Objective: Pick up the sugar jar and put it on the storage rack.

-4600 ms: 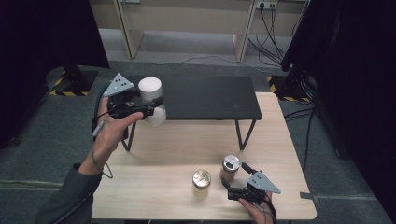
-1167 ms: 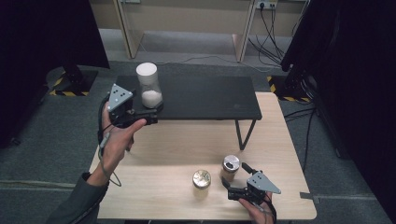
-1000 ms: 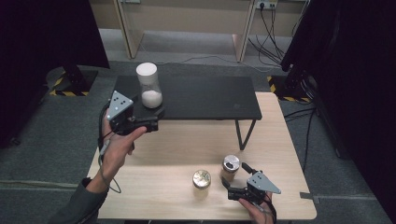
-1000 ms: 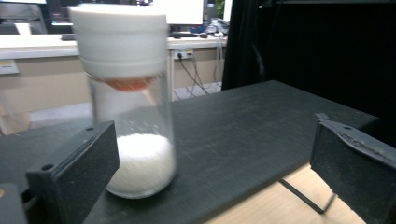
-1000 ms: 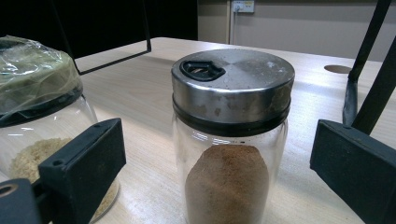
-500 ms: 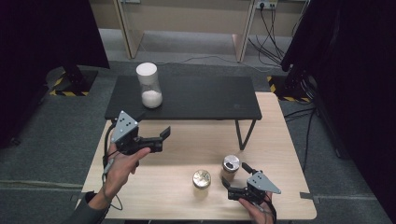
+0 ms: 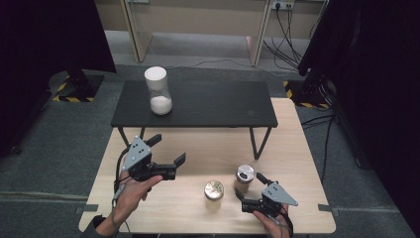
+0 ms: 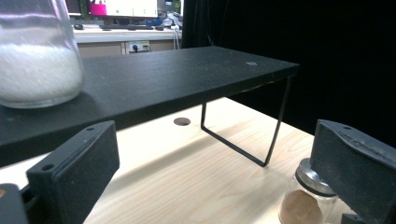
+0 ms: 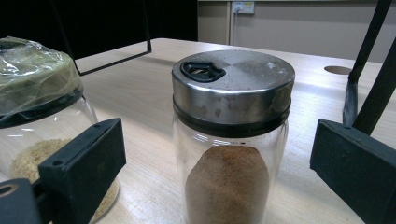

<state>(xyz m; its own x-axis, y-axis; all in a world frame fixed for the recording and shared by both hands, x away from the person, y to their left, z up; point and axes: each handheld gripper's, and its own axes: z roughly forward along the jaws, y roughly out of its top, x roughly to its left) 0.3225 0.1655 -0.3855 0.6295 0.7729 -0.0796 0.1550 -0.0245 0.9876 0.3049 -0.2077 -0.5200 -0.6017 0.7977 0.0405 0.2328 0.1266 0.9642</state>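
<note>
A tall glass jar of white powder (image 7: 158, 92) stands upright on the low black shelf (image 7: 213, 104), and its base fills the upper left of the left gripper view (image 8: 37, 56). My left gripper (image 7: 168, 149) hovers open and empty over the wooden table (image 7: 148, 198), in front of the shelf. A steel-lidded jar of brown spice (image 7: 244, 176) stands near the table's front. My right gripper (image 7: 249, 185) is open around this jar (image 9: 231, 140), with both jaws clear of the glass. A jar with a plastic-wrapped top (image 7: 214, 190) stands just left of it.
The shelf rests on thin wire legs (image 7: 257, 144) on the table's back half. The brown spice jar (image 8: 308, 200) shows low beside the right jaw in the left gripper view. Dark curtains and cabled floor surround the table.
My left gripper has set the white powder jar on the shelf, let go of it, and drawn back toward the person over the wooden table. The right gripper has not moved.
</note>
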